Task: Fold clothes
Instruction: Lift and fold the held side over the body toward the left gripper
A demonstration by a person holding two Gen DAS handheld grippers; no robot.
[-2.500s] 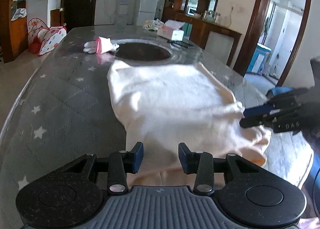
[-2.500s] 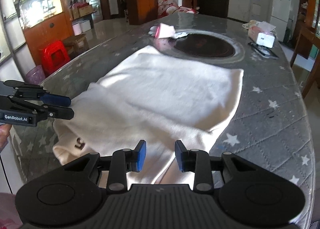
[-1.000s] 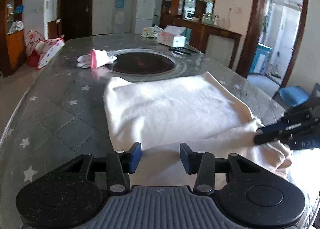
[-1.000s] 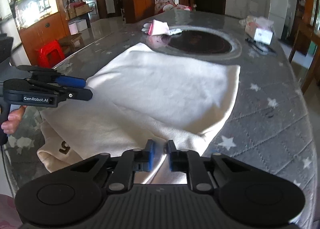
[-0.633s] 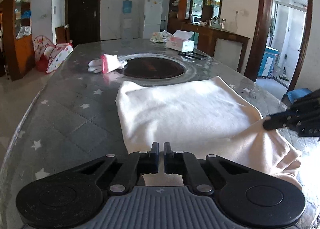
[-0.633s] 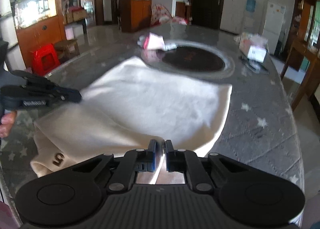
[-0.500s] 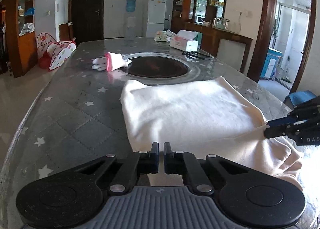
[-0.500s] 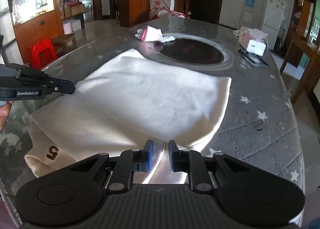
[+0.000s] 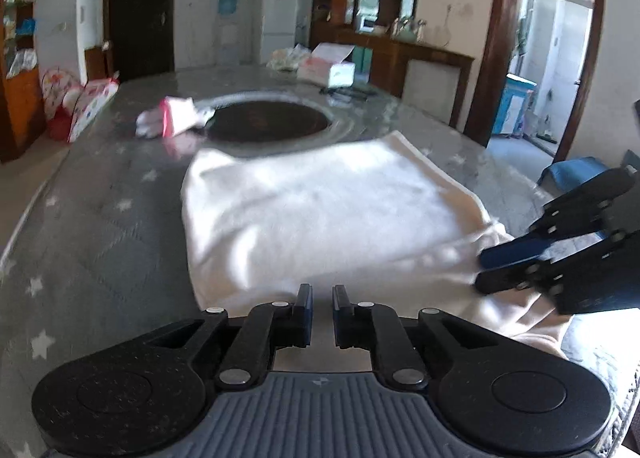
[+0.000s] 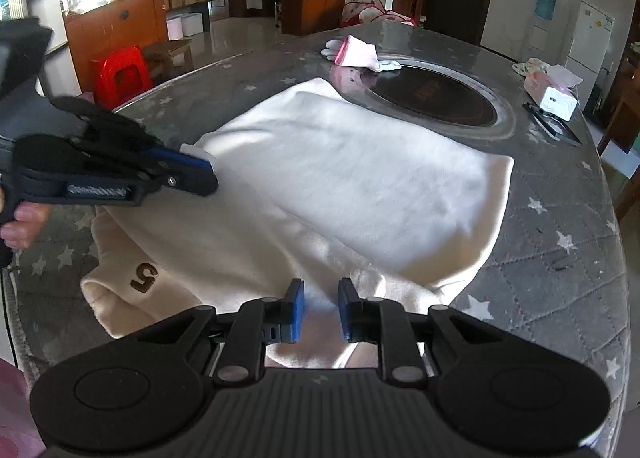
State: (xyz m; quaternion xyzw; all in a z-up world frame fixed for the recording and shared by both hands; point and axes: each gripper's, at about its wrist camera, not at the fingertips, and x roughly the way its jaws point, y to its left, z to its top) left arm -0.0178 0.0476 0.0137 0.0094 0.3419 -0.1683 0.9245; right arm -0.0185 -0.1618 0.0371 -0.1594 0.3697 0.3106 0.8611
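While the cream garment (image 10: 344,178) lies half folded on the star-patterned table (image 10: 560,226), the left gripper (image 10: 200,174) pinches its edge and the right gripper (image 10: 321,308) hangs over the near hem, jaws slightly apart, holding nothing

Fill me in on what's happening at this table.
A person is folding a cream garment on the star-patterned table, with one tool in each hand. The left hand-held gripper is at the garment's left edge, the right hand-held gripper at its bunched near edge. Both are nearly closed on cloth, but a firm grip can't be confirmed. The garment lies partly folded.
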